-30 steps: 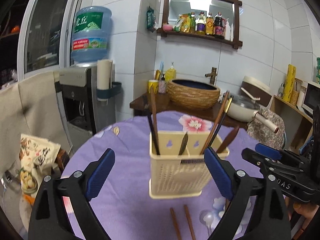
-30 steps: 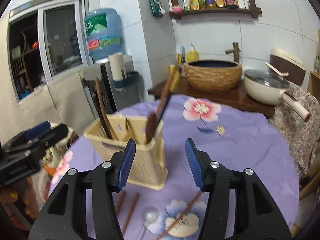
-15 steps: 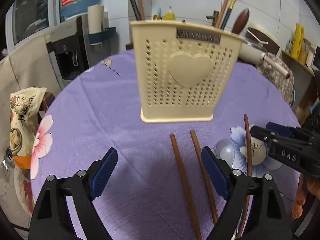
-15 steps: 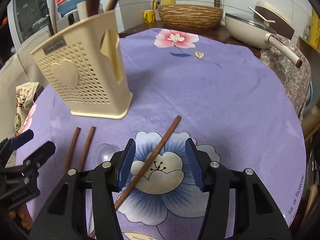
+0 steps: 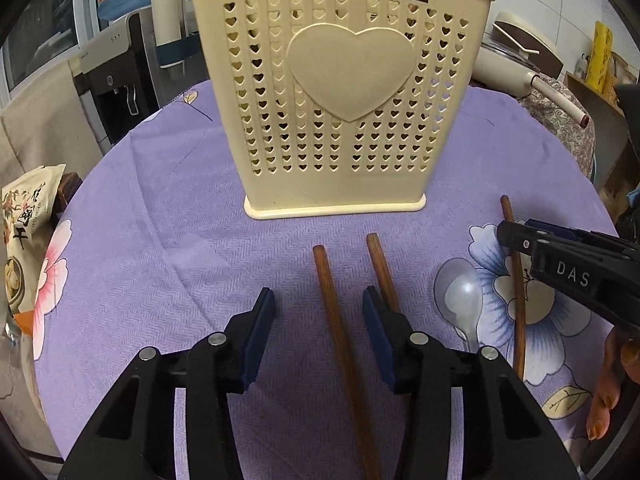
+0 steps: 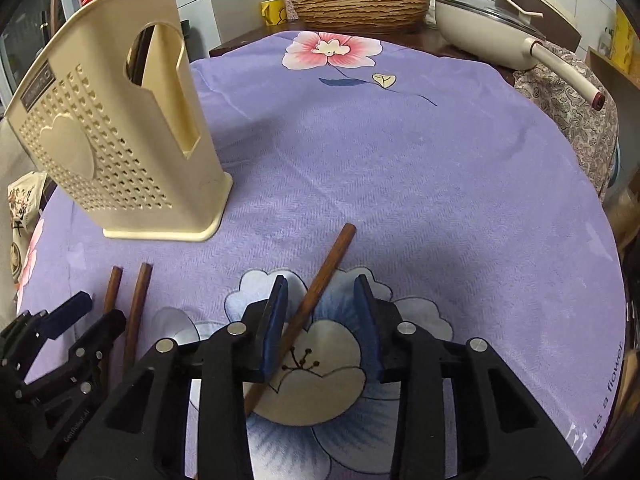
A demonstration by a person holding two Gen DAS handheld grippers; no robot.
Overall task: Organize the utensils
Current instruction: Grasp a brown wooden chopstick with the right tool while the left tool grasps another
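A cream perforated utensil holder (image 5: 340, 100) with a heart stands on the purple cloth, with several utensils in it; it also shows in the right wrist view (image 6: 116, 136). Two brown chopsticks lie in front of it. My left gripper (image 5: 319, 320) is open and low, its jaws straddling the left chopstick (image 5: 334, 320); the other chopstick (image 5: 380, 268) lies by the right finger. My right gripper (image 6: 320, 312) is open, straddling a third chopstick (image 6: 316, 292) on the blue flower. A clear spoon (image 5: 460, 300) lies between the chopsticks.
The round table's cloth (image 6: 400, 160) carries flower prints. A pan with a long handle (image 6: 512, 40) and a woven basin (image 6: 356, 0) stand behind the table. A snack bag (image 5: 24, 224) sits off the left edge. A water dispenser (image 5: 120, 60) stands at the back left.
Both grippers have dropped from above the holder down to the cloth. The left now straddles a chopstick in front of the holder, and the right straddles the chopstick on the flower. Both jaws have narrowed.
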